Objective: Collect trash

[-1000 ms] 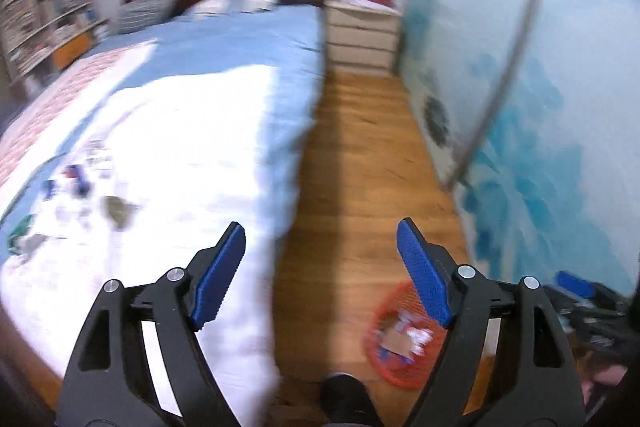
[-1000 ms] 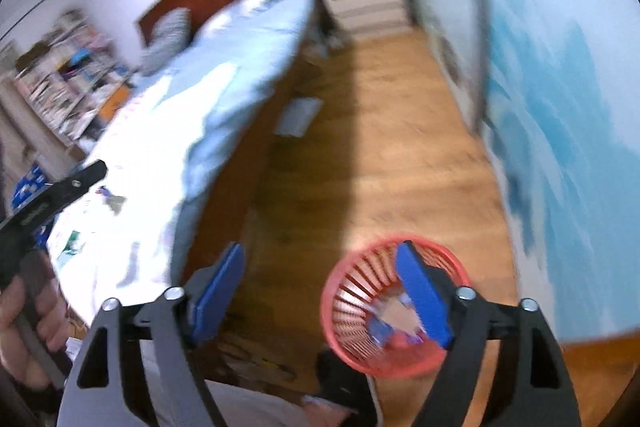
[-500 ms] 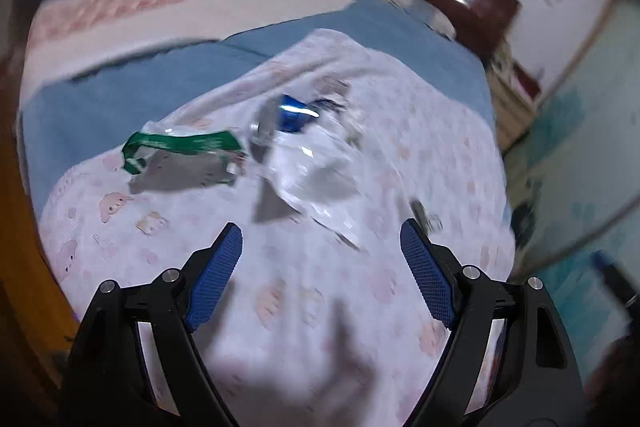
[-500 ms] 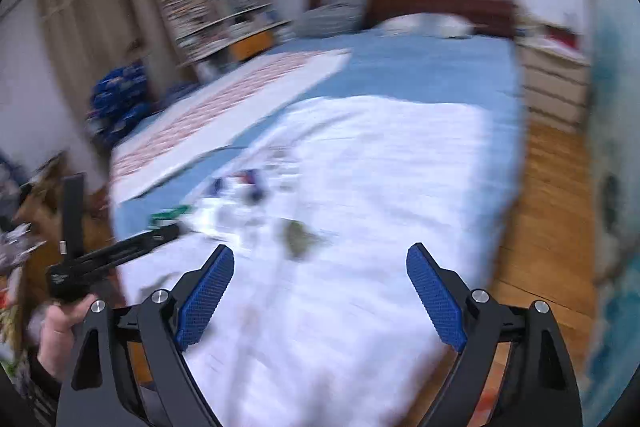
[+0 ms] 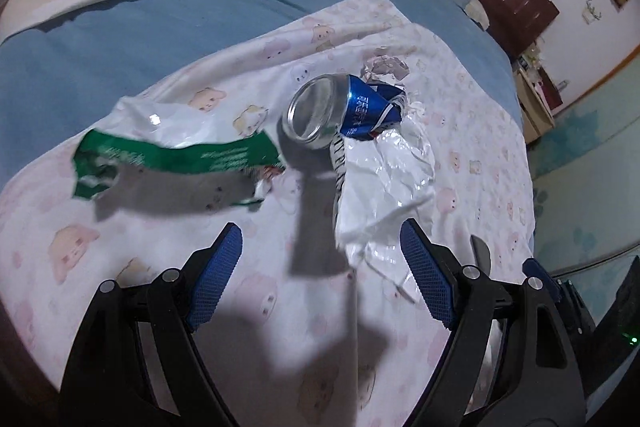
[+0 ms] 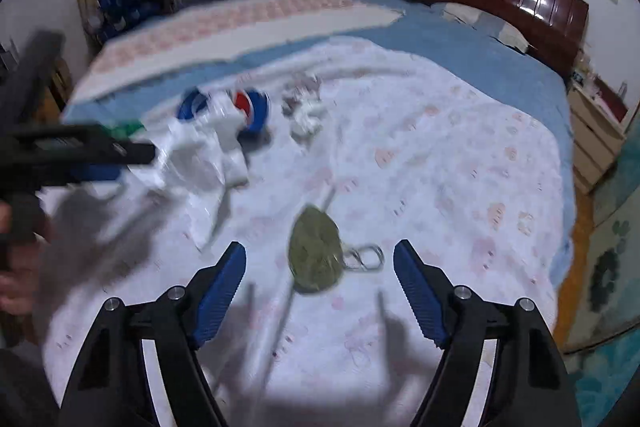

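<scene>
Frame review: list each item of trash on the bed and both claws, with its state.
Left claw: open, empty.
Right claw: open, empty.
Blue aluminium can: crushed, on its side.
Green-and-white plastic wrapper: torn, crumpled.
White crinkled plastic bag: crumpled, beside the can.
Olive-green face mask: lying flat.

Both views now closer over trash (image 5: 352, 123)

The bed (image 5: 100, 59) wears a pale printed sheet (image 5: 100, 247). On it lie a crushed blue can (image 5: 340, 111), a green wrapper (image 5: 176, 155), crumpled white plastic (image 5: 384, 179) and an olive pouch (image 6: 316, 251).
</scene>
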Motion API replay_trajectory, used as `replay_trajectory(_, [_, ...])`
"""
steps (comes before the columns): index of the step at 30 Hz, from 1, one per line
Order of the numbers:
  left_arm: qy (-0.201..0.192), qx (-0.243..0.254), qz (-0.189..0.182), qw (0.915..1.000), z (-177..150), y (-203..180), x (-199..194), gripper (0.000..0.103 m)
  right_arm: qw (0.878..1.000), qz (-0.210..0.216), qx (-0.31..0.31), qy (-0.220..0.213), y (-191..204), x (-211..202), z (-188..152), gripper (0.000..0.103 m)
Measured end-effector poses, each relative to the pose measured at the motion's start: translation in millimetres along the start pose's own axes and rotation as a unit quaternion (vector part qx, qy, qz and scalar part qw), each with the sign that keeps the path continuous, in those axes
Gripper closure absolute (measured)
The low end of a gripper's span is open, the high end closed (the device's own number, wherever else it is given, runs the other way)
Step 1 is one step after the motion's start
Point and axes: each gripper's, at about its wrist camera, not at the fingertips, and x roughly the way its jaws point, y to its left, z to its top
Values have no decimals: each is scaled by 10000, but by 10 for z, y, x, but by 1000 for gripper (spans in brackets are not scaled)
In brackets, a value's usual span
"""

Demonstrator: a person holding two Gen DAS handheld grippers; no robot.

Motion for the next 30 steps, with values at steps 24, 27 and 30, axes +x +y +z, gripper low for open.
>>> replay_trajectory(24, [-298,-369,-916,9947,69,-30,-383,100,9937,709,417,756,-103,438,19,75])
replay_trajectory(27, [-340,-390,-867,9949,72,27,-416,100,9890,967,844,737,-198,423,23,86])
replay_trajectory(30, [-362,-443,-847,9948,77,99,-440,100,9867,1077,1053,618,-264,369,23,88])
